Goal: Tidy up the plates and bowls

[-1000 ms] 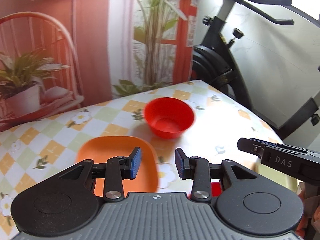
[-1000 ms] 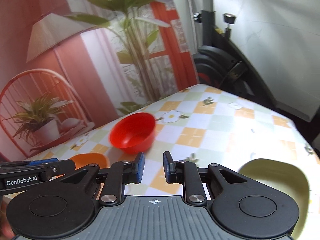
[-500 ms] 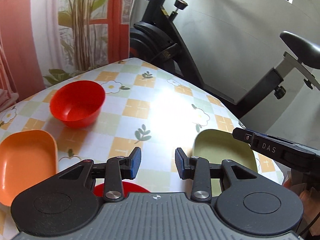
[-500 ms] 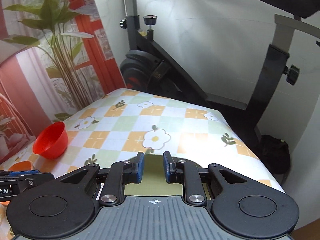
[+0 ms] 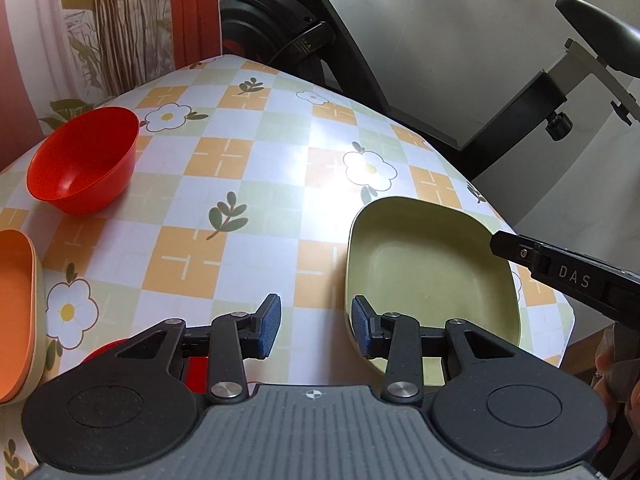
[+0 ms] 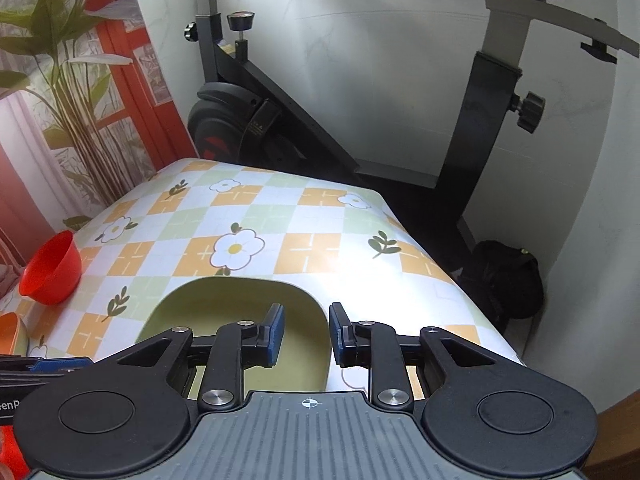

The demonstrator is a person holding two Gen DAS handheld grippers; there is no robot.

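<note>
A pale green square plate [image 5: 428, 280] [image 6: 236, 312] lies near the table's right corner. My right gripper [image 6: 306, 334] hangs open just above its right rim, nothing between the fingers. My left gripper [image 5: 316, 326] is open and empty over the tablecloth, its right finger by the green plate's left edge. A red bowl [image 5: 86, 158] [image 6: 52, 268] stands upright at the far left. An orange plate [image 5: 16, 312] [image 6: 10, 336] lies at the left edge. Under my left gripper, part of a second red dish [image 5: 100, 354] shows.
The table [image 5: 256, 184] carries a checked cloth with flowers. An exercise bike [image 6: 320, 128] stands close behind its far and right edges. A black bag [image 6: 508, 280] lies on the floor to the right. A plant print covers the left wall.
Both grippers have swung right, from the red bowl and orange plate toward the green plate, and come closer to it. Both stay open and empty.
</note>
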